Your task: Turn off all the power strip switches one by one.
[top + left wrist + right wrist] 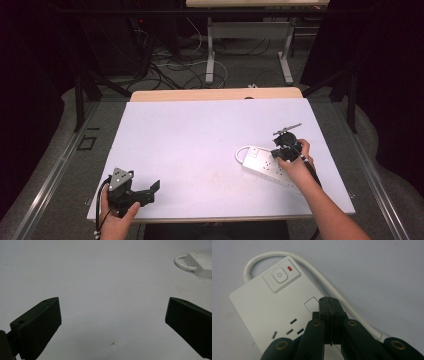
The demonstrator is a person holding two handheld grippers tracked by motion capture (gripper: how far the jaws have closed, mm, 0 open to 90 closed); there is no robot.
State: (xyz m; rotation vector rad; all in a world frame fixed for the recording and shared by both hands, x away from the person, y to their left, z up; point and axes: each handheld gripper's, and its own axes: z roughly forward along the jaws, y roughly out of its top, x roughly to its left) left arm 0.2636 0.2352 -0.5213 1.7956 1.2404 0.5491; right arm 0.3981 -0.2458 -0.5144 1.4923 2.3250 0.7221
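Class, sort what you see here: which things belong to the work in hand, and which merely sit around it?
In the work: power strip, its power button, its white cable, right gripper, shut above the strip.

Around it: left gripper, open; floor cables.

The power strip [269, 315] ran off the right gripper view's bottom edge, partly hidden beneath the right tongs [329, 302]; whether they touched it was unclear.

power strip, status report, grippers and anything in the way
Right gripper shut, empty, over the power strip. Left gripper open, empty, off near the table edge. White cord loops alongside; nothing in the way.
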